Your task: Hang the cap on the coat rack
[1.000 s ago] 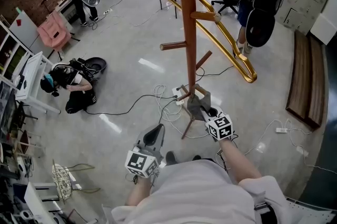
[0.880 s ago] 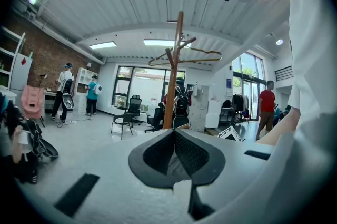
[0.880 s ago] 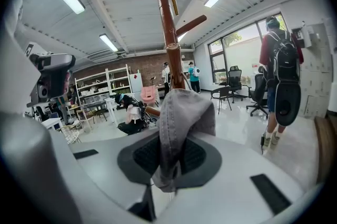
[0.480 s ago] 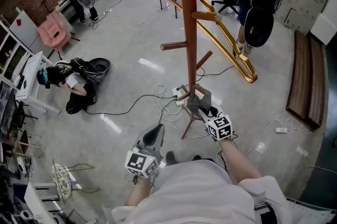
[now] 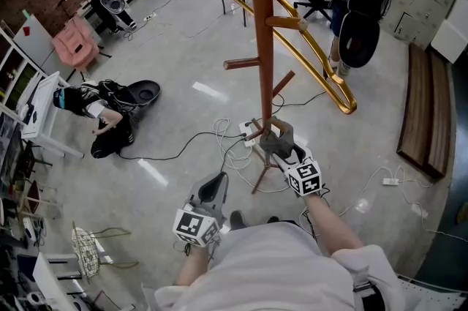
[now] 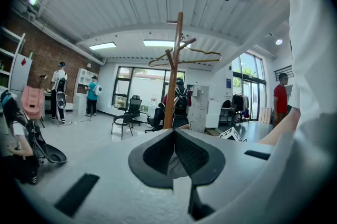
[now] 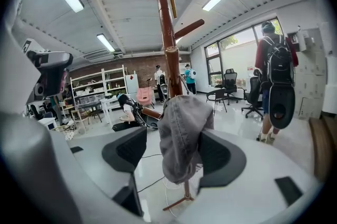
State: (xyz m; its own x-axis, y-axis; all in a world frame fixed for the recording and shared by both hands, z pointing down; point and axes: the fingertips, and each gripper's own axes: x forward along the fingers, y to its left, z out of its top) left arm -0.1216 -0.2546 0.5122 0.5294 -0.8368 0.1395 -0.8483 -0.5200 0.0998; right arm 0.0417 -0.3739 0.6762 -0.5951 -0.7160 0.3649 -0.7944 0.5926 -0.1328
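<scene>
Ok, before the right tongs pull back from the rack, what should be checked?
1. Right tongs released: ok. The jaws have just been opening and now stand apart, with the cap between them, unpressed.
2. Cap hanging on the coat rack: ok. It drapes from the rack's lower part.
3. Hold secure: cannot tell. Fabric hides what carries it.
4. Cap free of both jaws: cannot tell. One jaw sits very close.
5. Left tongs clear: ok. They are shut, empty and away from the rack.

Left tool (image 5: 216,185) jaws together; right tool (image 5: 286,151) jaws just opening, cap (image 7: 181,133) between.
</scene>
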